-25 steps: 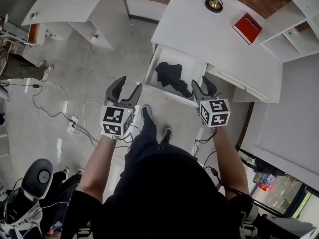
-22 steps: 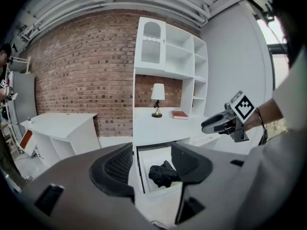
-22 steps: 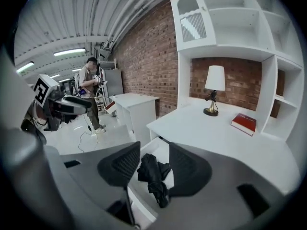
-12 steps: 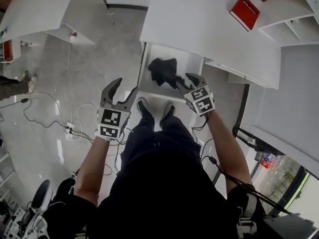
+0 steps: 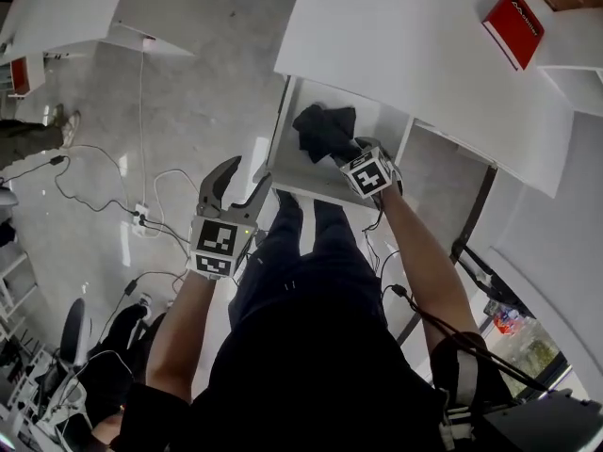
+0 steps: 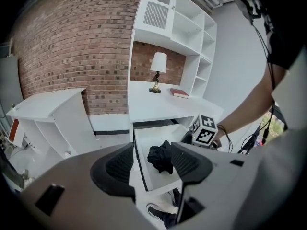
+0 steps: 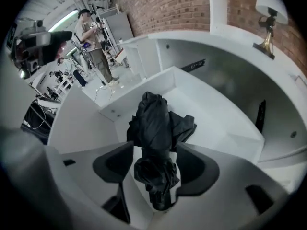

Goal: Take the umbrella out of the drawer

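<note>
A folded black umbrella [image 5: 325, 130] lies crumpled in the open white drawer [image 5: 311, 194] under the desk top [image 5: 396, 45]. My right gripper [image 5: 350, 153] points steeply down into the drawer. In the right gripper view the umbrella [image 7: 156, 123] runs between the two jaws of the right gripper [image 7: 153, 169]. The jaws are opening and the pads [image 7: 112, 169] stand clear of the fabric. My left gripper [image 5: 243, 179] hangs open and empty over the floor, left of the drawer. The left gripper view shows the umbrella [image 6: 160, 158] farther off, beyond the left gripper [image 6: 152, 163].
A red book [image 5: 513, 15] lies on the desk and a lamp [image 6: 158, 63] stands at its back. Cables and a power strip [image 5: 141, 219] lie on the floor to the left. A white shelf unit [image 5: 75, 8] stands at top left. A person [image 7: 91, 28] stands far off.
Both grippers have come down. The right one has dropped from in front of the drawer into it, over the umbrella, with its jaws spread wider. The left one has sunk beside the drawer.
</note>
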`<action>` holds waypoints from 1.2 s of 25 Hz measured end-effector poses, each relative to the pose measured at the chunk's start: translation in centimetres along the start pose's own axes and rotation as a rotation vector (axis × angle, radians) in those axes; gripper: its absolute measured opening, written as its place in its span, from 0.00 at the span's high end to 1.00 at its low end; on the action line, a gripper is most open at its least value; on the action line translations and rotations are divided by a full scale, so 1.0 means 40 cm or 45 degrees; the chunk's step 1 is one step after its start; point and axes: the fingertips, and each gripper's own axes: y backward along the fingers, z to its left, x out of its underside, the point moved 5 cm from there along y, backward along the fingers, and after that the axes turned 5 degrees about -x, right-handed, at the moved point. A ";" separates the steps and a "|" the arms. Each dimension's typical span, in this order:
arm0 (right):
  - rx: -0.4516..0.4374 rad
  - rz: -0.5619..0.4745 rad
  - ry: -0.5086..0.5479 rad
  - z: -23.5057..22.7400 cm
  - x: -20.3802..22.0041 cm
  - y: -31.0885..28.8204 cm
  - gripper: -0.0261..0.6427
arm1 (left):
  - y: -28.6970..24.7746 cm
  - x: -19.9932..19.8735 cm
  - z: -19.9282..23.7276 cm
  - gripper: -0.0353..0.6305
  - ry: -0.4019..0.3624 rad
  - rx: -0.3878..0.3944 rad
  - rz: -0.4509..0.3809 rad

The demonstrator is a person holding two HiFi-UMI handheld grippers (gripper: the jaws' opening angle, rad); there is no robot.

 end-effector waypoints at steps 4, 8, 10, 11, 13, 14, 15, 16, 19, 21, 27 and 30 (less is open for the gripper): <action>-0.035 0.095 0.026 -0.030 0.016 -0.088 0.54 | -0.031 0.002 0.007 0.60 0.023 -0.034 0.024; -0.073 0.136 0.058 -0.033 0.023 -0.142 0.54 | -0.039 0.010 0.014 0.60 0.051 -0.049 0.038; -0.076 0.148 0.072 -0.029 0.022 -0.162 0.54 | -0.043 0.019 0.015 0.60 0.066 -0.054 0.050; -0.072 0.149 0.074 -0.030 0.022 -0.171 0.54 | -0.045 0.025 0.015 0.60 0.075 -0.056 0.057; -0.070 0.146 0.069 -0.036 0.024 -0.184 0.54 | -0.051 0.039 0.015 0.60 0.090 -0.062 0.080; -0.076 0.146 0.067 -0.039 0.025 -0.188 0.54 | -0.054 0.044 0.016 0.60 0.096 -0.064 0.092; -0.084 0.147 0.068 -0.039 0.024 -0.191 0.54 | -0.055 0.048 0.018 0.60 0.103 -0.067 0.101; -0.089 0.149 0.068 -0.039 0.023 -0.191 0.55 | -0.056 0.049 0.021 0.60 0.112 -0.069 0.104; -0.079 0.142 0.073 -0.035 0.019 -0.184 0.58 | -0.053 0.044 0.033 0.60 0.143 -0.073 0.099; -0.047 0.140 0.109 -0.028 0.016 -0.168 0.60 | -0.050 0.036 0.038 0.60 0.141 -0.067 0.090; 0.056 0.057 0.139 -0.002 -0.007 -0.070 0.60 | -0.024 0.006 0.035 0.60 0.107 -0.047 0.042; 0.104 -0.021 0.102 -0.004 -0.033 0.006 0.60 | -0.011 -0.022 0.029 0.60 0.086 -0.032 -0.003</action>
